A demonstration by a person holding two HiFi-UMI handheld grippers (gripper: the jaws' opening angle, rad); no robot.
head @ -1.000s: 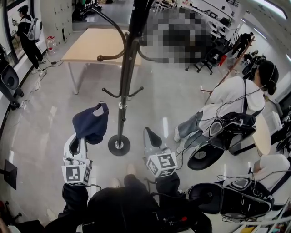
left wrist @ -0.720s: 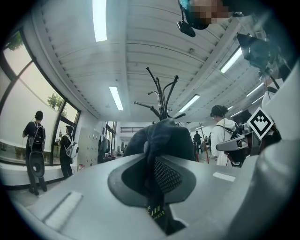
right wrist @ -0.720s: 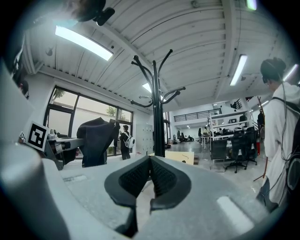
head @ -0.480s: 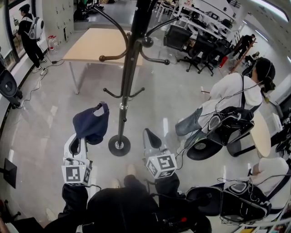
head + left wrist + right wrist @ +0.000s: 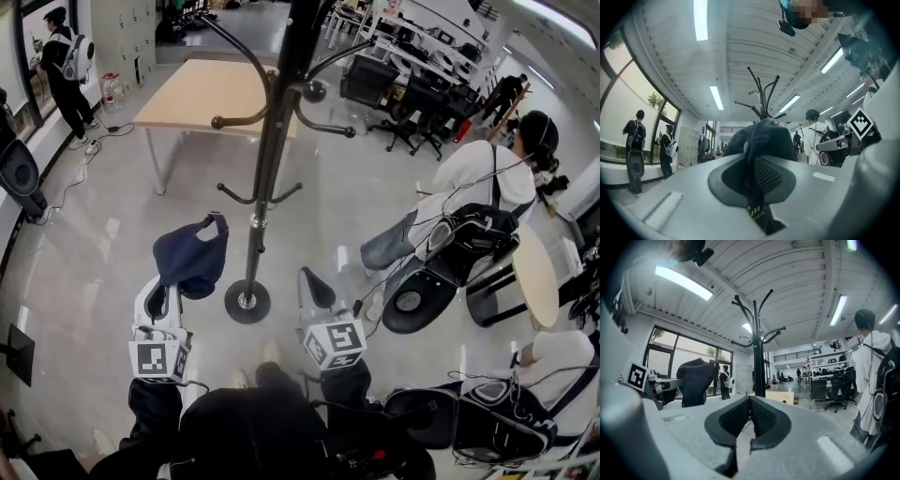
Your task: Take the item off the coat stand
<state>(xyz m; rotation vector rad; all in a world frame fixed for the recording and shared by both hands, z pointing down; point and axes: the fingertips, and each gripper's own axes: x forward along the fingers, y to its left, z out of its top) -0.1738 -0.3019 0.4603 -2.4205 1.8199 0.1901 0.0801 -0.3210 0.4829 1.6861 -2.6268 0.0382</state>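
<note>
A dark navy cap (image 5: 190,255) hangs from my left gripper (image 5: 172,289), which is shut on a fold of its fabric. In the left gripper view the cap (image 5: 761,138) bulges up just past the closed pads of the gripper (image 5: 754,174). The black coat stand (image 5: 267,169) rises just right of the cap, its round base (image 5: 247,300) on the floor between my two grippers. Its hooks look bare. My right gripper (image 5: 315,283) is to the right of the base, shut with nothing in it (image 5: 751,416). From there I see the stand (image 5: 757,348) and the cap (image 5: 696,380).
A wooden table (image 5: 202,89) stands behind the stand. A seated person with a backpack (image 5: 473,187) and office chairs fill the right side, beside a round table (image 5: 536,277). A black speaker (image 5: 19,173) and a standing person (image 5: 58,66) are at the left by the window.
Both grippers and the cap keep their places. The head view has shifted slightly, and the seated person at the right sits a little farther right.
</note>
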